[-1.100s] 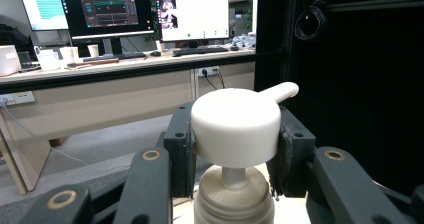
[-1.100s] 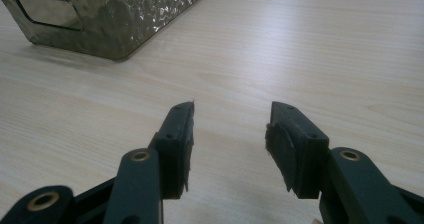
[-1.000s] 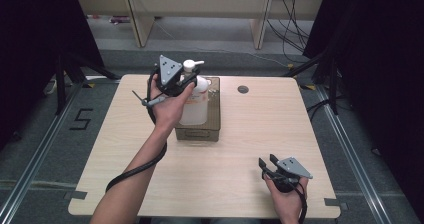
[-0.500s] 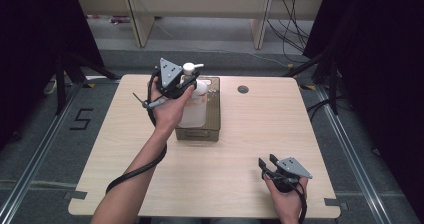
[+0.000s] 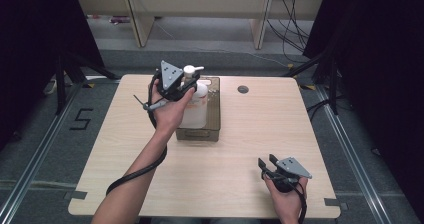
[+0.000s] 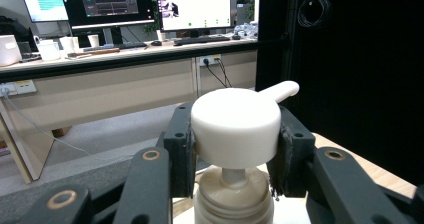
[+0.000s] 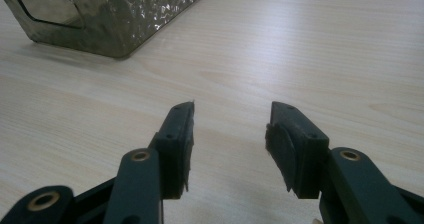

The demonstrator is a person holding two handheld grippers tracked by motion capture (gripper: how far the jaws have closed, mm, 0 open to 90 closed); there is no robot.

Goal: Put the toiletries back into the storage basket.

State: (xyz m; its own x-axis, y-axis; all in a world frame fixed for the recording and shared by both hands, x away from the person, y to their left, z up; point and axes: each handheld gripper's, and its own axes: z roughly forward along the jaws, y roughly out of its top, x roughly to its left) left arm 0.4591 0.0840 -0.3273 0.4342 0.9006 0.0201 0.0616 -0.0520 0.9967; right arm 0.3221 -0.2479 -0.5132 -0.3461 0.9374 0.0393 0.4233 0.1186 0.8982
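Two jaws are clamped on the pump cap: in the left gripper view the left gripper (image 6: 235, 151) is seen pinching the white pump head (image 6: 236, 129) of the pump bottle (image 5: 194, 104), one pad on each side, spout pointing away to the right. In the high view that bottle is held upright in the brown tray (image 5: 215, 129) at the middle of the table (image 5: 240, 179); whether its base is resting on the tray floor or raised just off it cannot be told from here, since the hand covers it. The right gripper (image 5: 266, 162) is parked low at the near right corner, well apart from the tray, its jaws spread with nothing between them, as the right gripper view confirms.

The step in hand is judged to be the handling of the bottle by its cap at the tray. A straight vertical move is called for next, with the grip kept firm, because a smooth round cap could slip or swivel between the pads.
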